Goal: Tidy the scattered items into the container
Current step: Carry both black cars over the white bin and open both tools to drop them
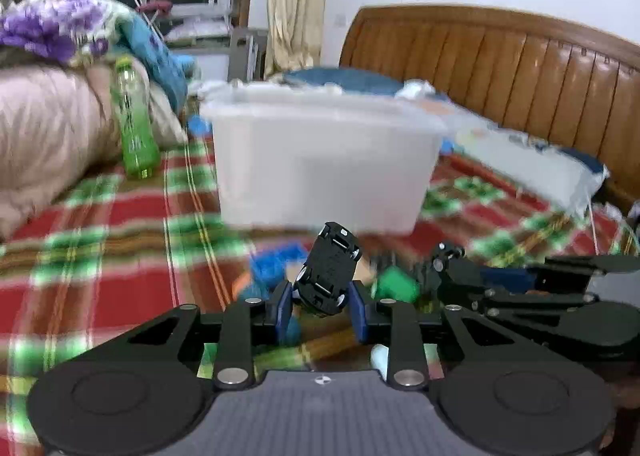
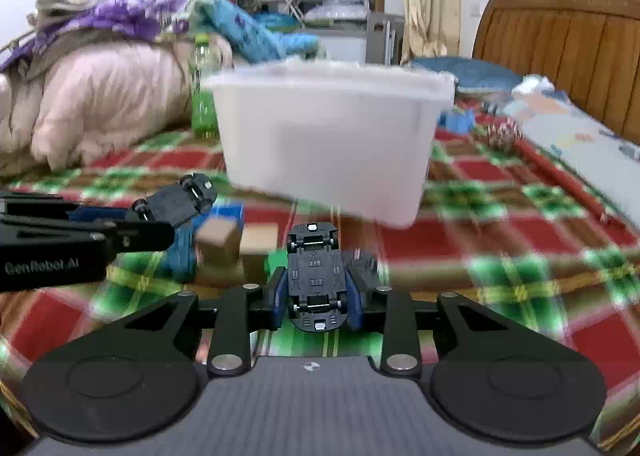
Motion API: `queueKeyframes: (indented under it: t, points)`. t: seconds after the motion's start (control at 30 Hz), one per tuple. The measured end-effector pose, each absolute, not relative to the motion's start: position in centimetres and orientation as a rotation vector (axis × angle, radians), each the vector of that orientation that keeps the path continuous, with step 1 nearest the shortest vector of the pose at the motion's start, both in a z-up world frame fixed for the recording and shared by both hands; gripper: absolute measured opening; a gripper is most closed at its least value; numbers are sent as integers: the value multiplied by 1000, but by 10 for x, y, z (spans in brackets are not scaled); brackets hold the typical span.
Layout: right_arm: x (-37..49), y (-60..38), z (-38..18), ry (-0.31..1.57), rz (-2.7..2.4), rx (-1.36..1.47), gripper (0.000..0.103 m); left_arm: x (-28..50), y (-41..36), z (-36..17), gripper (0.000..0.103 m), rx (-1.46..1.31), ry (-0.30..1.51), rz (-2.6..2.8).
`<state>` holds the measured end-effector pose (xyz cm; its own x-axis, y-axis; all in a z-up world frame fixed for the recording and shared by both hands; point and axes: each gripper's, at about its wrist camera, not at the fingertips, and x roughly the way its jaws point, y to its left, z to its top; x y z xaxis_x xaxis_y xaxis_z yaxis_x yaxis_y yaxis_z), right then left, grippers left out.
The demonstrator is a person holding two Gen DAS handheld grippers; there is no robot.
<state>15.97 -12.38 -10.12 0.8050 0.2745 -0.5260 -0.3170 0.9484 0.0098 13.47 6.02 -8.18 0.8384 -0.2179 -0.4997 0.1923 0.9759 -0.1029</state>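
Observation:
My left gripper (image 1: 320, 306) is shut on a black toy car (image 1: 328, 270), held tilted with its underside facing the camera. My right gripper (image 2: 318, 300) is shut on a second black toy car (image 2: 317, 276), underside up. Both are held above the plaid bedspread, just short of the white plastic container (image 1: 324, 159), which also shows in the right wrist view (image 2: 328, 143). In the left wrist view the right gripper and its car (image 1: 448, 256) show at the right. In the right wrist view the left gripper and its car (image 2: 176, 201) show at the left.
Scattered toys lie under the grippers: blue blocks (image 1: 276, 264), a green block (image 1: 396, 284), wooden blocks (image 2: 236, 244). A green bottle (image 1: 134, 127) leans on piled quilts (image 1: 48, 127) at the left. A wooden headboard (image 1: 520, 67) and a pillow (image 1: 532, 163) are at the right.

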Motion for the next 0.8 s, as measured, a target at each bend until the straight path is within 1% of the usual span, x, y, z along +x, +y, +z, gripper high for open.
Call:
queueKeyframes:
  t: [0.27,0.43,0.6,0.8]
  points:
    - [195,-124,-55,443,304,-92,33,170,58,-25,34,5,423,-213]
    - [222,-124,-29,402,292,-90,33,200,51,-2,34,50,379,-197]
    - [255,-124,-18,416,287,-80,33,239,45,6,34,59,385,-184]
    - [289,-122,-15,430,279,-94,33,284,42,-5,34,28,449,-152]
